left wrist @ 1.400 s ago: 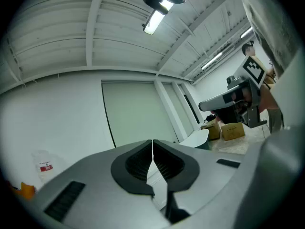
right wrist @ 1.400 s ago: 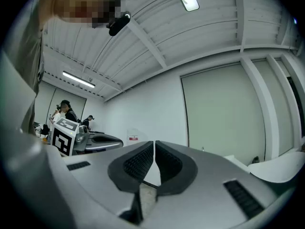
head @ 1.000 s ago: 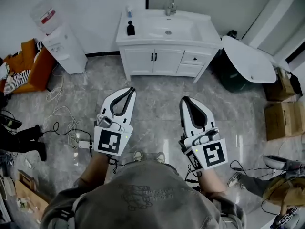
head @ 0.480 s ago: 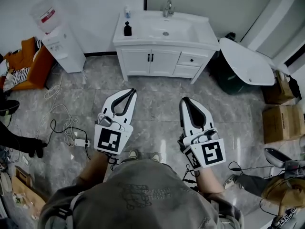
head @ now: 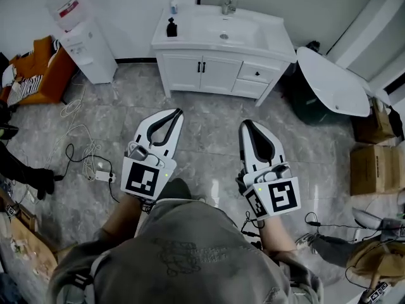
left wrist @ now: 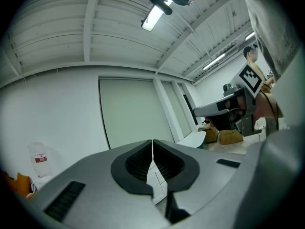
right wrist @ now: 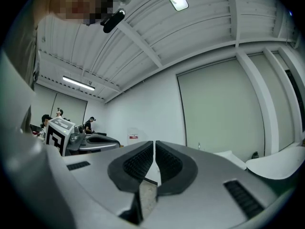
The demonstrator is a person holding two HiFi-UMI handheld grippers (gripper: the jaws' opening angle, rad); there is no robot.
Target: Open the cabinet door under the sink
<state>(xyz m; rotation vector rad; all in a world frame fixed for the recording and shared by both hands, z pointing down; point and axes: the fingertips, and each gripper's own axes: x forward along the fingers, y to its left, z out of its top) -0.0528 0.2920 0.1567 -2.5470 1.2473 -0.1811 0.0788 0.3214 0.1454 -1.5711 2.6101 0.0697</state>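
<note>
Well short of the cabinet door (head: 190, 73), our left gripper (head: 173, 114) and right gripper (head: 246, 126) have fingers pressed together, so we risk fumbling its handle (head: 200, 67).

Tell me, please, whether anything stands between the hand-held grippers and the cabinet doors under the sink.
Nothing visible does. Only bare floor lies between the left hand-held gripper, the right hand-held gripper and the closed cabinet doors. The loose cables lie off to the left, outside that path.
</note>
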